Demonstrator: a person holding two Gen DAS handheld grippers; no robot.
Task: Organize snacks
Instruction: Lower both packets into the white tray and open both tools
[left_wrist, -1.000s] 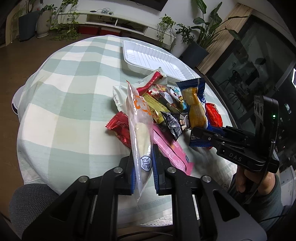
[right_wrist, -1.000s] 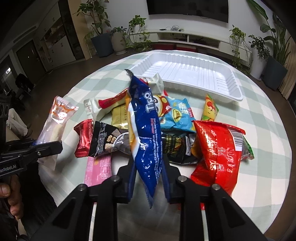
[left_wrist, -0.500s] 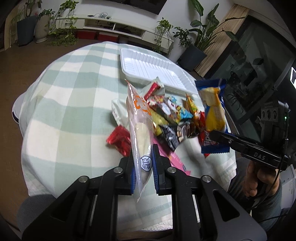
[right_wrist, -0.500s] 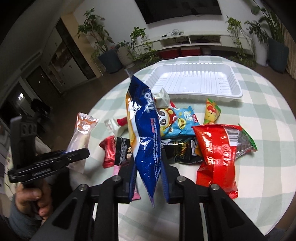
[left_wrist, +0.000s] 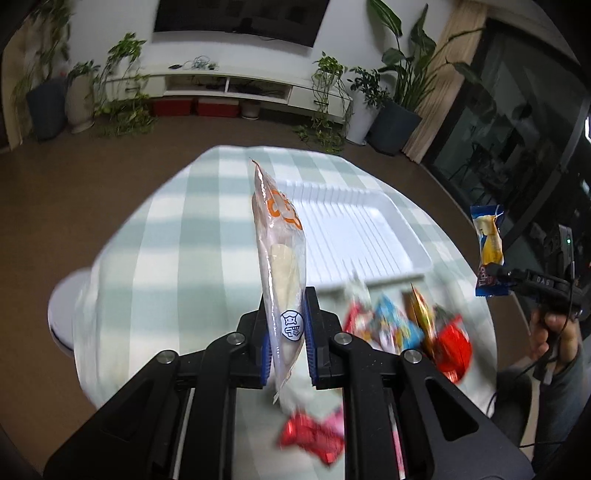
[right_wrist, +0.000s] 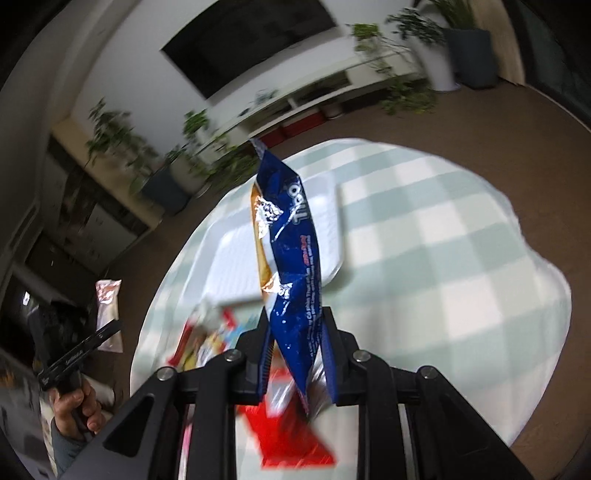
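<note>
My left gripper (left_wrist: 288, 332) is shut on a clear snack packet with orange print (left_wrist: 280, 258), held upright high above the table. My right gripper (right_wrist: 297, 350) is shut on a blue snack bag (right_wrist: 291, 251), also lifted. The white ribbed tray (left_wrist: 354, 240) lies on the far side of the round checked table; it also shows in the right wrist view (right_wrist: 236, 266). The blurred pile of snacks (left_wrist: 402, 328) lies just in front of the tray. The right gripper with the blue bag (left_wrist: 489, 254) shows at the right edge of the left wrist view.
The table has a green-and-white checked cloth (left_wrist: 177, 251) and sits in a living room with potted plants and a TV bench behind. A red packet (left_wrist: 314, 435) lies near the table's front edge. The left gripper and its packet (right_wrist: 107, 314) show at the left of the right wrist view.
Both grippers have risen and tilted up with their packets. The table and the snack pile have dropped lower in both views, and the right wrist view has swung left.
</note>
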